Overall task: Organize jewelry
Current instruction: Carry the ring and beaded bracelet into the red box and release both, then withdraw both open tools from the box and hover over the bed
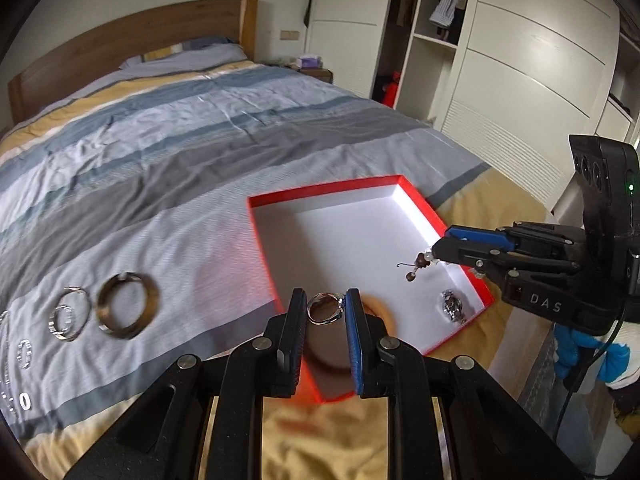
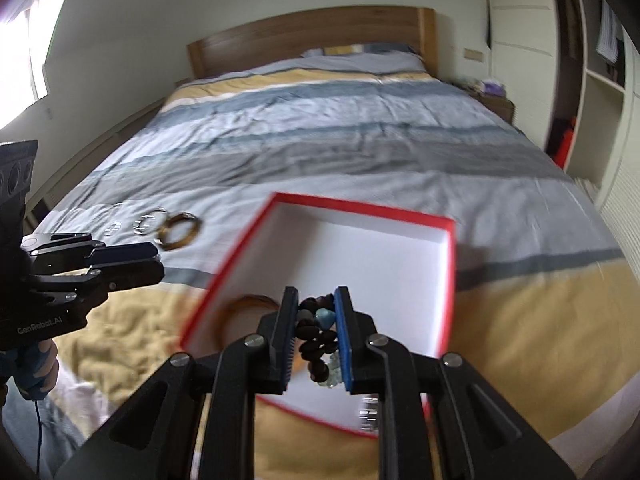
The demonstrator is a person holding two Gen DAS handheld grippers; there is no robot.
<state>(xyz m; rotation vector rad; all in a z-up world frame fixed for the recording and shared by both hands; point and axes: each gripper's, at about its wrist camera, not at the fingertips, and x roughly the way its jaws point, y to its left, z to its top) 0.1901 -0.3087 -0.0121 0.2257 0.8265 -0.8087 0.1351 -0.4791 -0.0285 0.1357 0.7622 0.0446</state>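
My left gripper is shut on a silver ring and hovers over the near-left corner of a red box with a white inside. Its side shows at the left of the right wrist view. My right gripper is shut on a bracelet of dark beads with a blue one, above the same box. Seen from the left wrist, the right gripper reaches in over the box's right rim, beads dangling. An amber bangle and a silver piece lie in the box.
On the striped bedspread left of the box lie a brown bangle, a silver ring pair and more small silver pieces. The bangles also show in the right wrist view. A white wardrobe stands to the right, beyond the bed's edge.
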